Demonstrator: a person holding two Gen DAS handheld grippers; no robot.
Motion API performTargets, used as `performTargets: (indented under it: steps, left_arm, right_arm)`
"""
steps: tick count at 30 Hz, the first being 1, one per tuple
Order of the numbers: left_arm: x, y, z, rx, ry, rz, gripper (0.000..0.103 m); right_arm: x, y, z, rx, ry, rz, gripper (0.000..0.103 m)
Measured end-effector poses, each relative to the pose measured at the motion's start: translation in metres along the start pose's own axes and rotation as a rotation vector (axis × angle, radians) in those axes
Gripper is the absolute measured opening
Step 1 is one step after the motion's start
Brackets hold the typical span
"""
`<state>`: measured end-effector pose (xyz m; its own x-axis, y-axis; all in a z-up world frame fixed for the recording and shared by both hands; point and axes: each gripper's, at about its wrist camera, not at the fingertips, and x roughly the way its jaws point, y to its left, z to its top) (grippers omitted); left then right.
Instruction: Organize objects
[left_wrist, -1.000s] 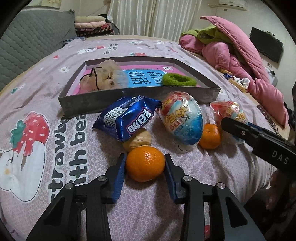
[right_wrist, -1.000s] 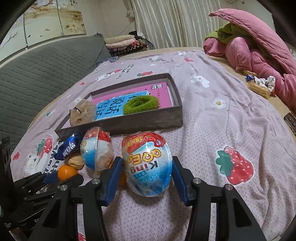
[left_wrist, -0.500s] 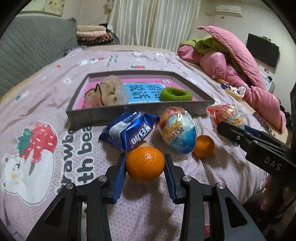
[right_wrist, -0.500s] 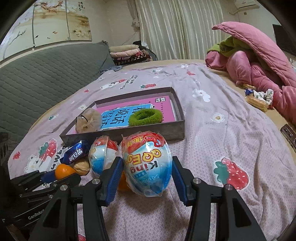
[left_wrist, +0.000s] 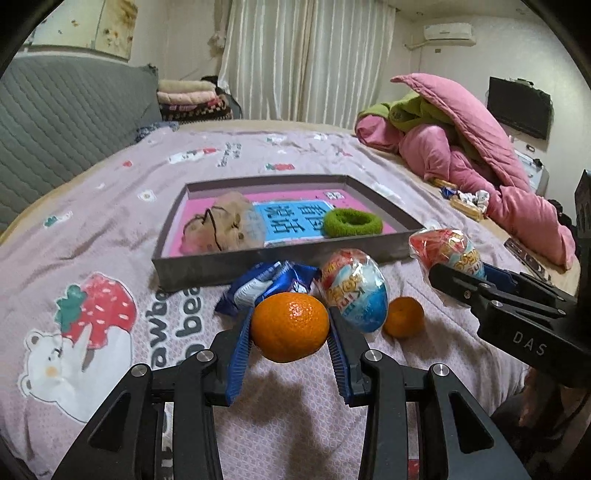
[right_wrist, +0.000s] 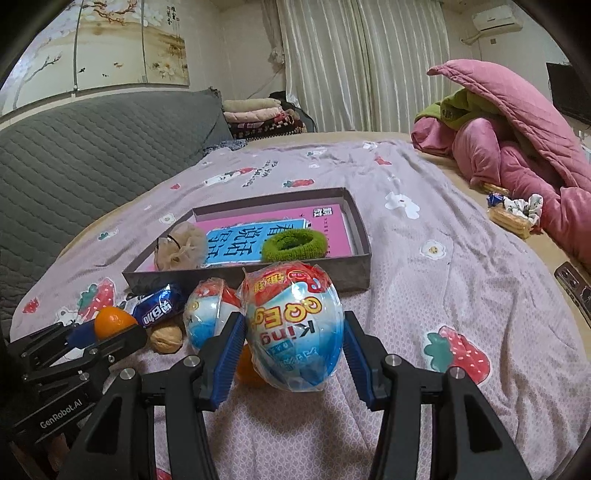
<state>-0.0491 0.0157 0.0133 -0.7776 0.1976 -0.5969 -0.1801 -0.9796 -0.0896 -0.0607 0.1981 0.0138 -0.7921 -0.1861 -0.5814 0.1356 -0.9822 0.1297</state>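
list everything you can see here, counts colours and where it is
tangerine: 2, orange; one in the left gripper, the other on the bedsheet
toy egg: 2, red, white and blue wrap; one in the right gripper, the other on the sheet beside it
snack packet: 1, blue, in front of the box
walnut: 1, tan, below the packet
box: 1, grey, shallow, pink and blue card inside, mid bed
hair tie: 1, green, in the box, right side
beige scrunchie: 1, in the box, left side
bedsheet: 1, lilac, strawberry print
quilt: pink, heaped far right
left gripper: black, blue pads, shut on the tangerine
right gripper: same, shut on the toy egg
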Motion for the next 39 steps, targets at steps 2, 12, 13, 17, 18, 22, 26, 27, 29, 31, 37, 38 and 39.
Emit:
performTargets:
  steps: [2, 12, 13, 17, 18, 22, 26, 27, 29, 31, 37, 38, 39]
  left_arm:
    - [-0.002, 0.001, 0.001, -0.001, -0.011, 0.001, 0.040]
    - [-0.006, 0.001, 0.004, 0.003, -0.031, 0.008, 0.040]
    - [-0.006, 0.001, 0.004, 0.002, -0.031, 0.006, 0.040]
    - [-0.007, 0.000, 0.004, 0.008, -0.042, 0.011, 0.040]
    - [-0.007, -0.001, 0.005, 0.012, -0.044, 0.014, 0.040]
    - [-0.008, -0.003, 0.005, 0.017, -0.048, 0.016, 0.040]
    - [-0.009, -0.002, 0.007, 0.017, -0.062, 0.019, 0.040]
    - [-0.009, -0.002, 0.008, 0.017, -0.064, 0.023, 0.040]
    - [-0.009, -0.002, 0.009, 0.016, -0.067, 0.023, 0.040]
    - [-0.009, -0.002, 0.010, 0.014, -0.073, 0.026, 0.040]
    - [-0.009, -0.003, 0.013, 0.020, -0.088, 0.030, 0.040]
    - [-0.009, -0.003, 0.014, 0.020, -0.091, 0.029, 0.040]
    - [-0.009, -0.003, 0.015, 0.018, -0.093, 0.026, 0.040]
  right_arm:
    - [-0.002, 0.001, 0.001, -0.004, -0.013, 0.002, 0.053]
    - [-0.011, 0.009, 0.003, -0.042, -0.062, 0.004, 0.053]
    - [-0.012, 0.010, 0.003, -0.043, -0.066, 0.002, 0.053]
    - [-0.014, 0.011, 0.004, -0.043, -0.079, 0.001, 0.053]
    - [-0.014, 0.012, 0.004, -0.043, -0.079, 0.004, 0.053]
    - [-0.016, 0.013, 0.004, -0.046, -0.089, 0.004, 0.053]
    - [-0.017, 0.016, 0.005, -0.052, -0.098, 0.013, 0.053]
    - [-0.017, 0.016, 0.005, -0.054, -0.098, 0.014, 0.053]
    - [-0.016, 0.018, 0.005, -0.057, -0.098, 0.020, 0.053]
    - [-0.015, 0.019, 0.005, -0.059, -0.099, 0.020, 0.053]
    - [-0.013, 0.023, 0.005, -0.068, -0.094, 0.023, 0.053]
    - [-0.012, 0.023, 0.005, -0.068, -0.092, 0.024, 0.053]
    - [-0.012, 0.023, 0.005, -0.067, -0.094, 0.026, 0.053]
